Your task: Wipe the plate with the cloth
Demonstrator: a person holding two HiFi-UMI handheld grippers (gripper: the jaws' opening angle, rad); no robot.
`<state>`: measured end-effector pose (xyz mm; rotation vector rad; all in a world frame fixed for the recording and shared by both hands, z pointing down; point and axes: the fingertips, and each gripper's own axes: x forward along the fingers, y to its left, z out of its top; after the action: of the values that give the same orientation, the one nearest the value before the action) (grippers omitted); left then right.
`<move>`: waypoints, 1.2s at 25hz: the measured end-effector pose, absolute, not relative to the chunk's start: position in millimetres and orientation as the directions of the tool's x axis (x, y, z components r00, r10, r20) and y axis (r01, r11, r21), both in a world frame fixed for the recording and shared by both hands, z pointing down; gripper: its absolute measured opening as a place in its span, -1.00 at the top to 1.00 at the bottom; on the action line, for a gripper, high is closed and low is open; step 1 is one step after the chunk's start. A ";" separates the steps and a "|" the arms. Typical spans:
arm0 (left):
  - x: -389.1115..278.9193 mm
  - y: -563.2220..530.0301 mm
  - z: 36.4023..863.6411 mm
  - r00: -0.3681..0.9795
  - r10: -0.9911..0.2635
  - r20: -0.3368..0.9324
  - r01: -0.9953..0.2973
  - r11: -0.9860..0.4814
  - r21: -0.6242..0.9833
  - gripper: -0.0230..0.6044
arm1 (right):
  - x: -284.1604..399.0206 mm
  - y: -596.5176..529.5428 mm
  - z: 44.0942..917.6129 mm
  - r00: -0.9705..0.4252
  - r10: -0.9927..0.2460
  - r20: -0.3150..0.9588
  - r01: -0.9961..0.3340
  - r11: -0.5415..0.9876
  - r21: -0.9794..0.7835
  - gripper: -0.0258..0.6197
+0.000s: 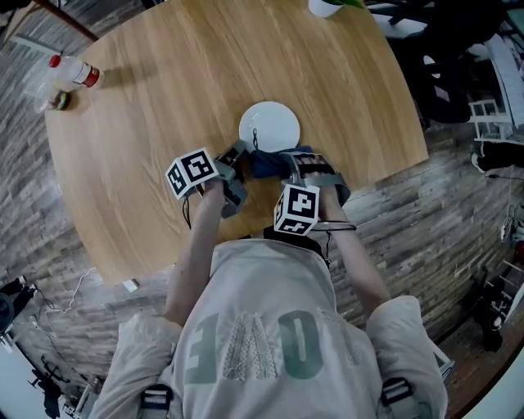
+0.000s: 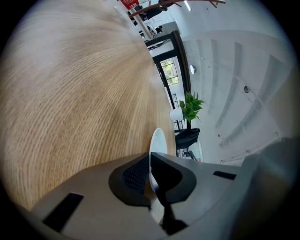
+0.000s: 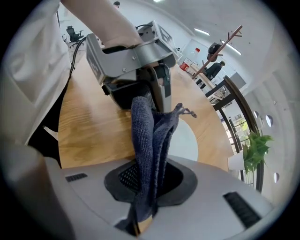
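Observation:
A white plate lies on the round wooden table just ahead of both grippers. My left gripper is shut on the plate's near-left rim; in the left gripper view the plate shows edge-on, running between the closed jaws of that gripper. My right gripper is shut on a dark blue cloth, which sits bunched at the plate's near edge. In the right gripper view the cloth stands up from the right gripper, with the left gripper and the plate just behind it.
A clear bottle with a red cap lies at the table's far left. A white pot stands at the far edge, with a green plant in it. Office chairs and racks stand off the table to the right.

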<state>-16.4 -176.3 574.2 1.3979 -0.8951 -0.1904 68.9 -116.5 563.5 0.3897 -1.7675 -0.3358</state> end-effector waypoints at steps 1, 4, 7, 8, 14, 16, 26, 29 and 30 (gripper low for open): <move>-16.3 -176.2 574.2 0.670 -0.607 0.427 -0.378 0.215 0.900 0.87 | 68.8 -112.8 562.6 -0.212 -0.431 0.877 -0.087 0.902 0.422 0.76; -15.5 -175.6 574.0 0.672 -0.609 0.422 -0.374 0.213 0.902 0.87 | 69.3 -113.5 556.6 -0.227 -0.439 0.869 -0.123 0.898 0.422 0.76; -16.1 -176.5 573.0 0.674 -0.611 0.414 -0.362 0.215 0.907 0.87 | 66.5 -145.9 543.2 -0.240 -0.482 0.842 -0.190 0.874 0.447 0.76; -16.4 -176.7 572.9 0.675 -0.612 0.412 -0.360 0.215 0.908 0.87 | 63.1 -162.1 539.1 -0.242 -0.502 0.830 -0.200 0.863 0.463 0.76; -12.9 -175.8 573.6 0.677 -0.609 0.413 -0.357 0.218 0.908 0.87 | 25.0 -238.6 539.4 -0.268 -0.535 0.802 -0.168 0.845 0.507 0.76; -11.9 -174.5 573.4 0.679 -0.608 0.412 -0.355 0.219 0.909 0.87 | 17.2 -246.9 547.8 -0.259 -0.529 0.808 -0.169 0.848 0.501 0.76; -14.9 -177.0 572.8 0.677 -0.623 0.392 -0.315 0.237 0.919 0.87 | 23.0 -213.8 568.2 -0.239 -0.441 0.865 -0.167 0.896 0.411 0.76; -16.1 -178.4 572.7 0.678 -0.622 0.392 -0.316 0.235 0.919 0.87 | 30.0 -192.2 568.8 -0.237 -0.425 0.874 -0.161 0.904 0.396 0.76; -15.9 -178.5 572.5 0.678 -0.621 0.393 -0.321 0.232 0.918 0.87 | 32.2 -184.2 568.5 -0.239 -0.417 0.877 -0.163 0.908 0.387 0.76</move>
<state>-15.9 -178.5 572.5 1.3674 -0.8652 -0.2462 32.2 -184.2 568.5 0.4330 -1.8163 -0.2520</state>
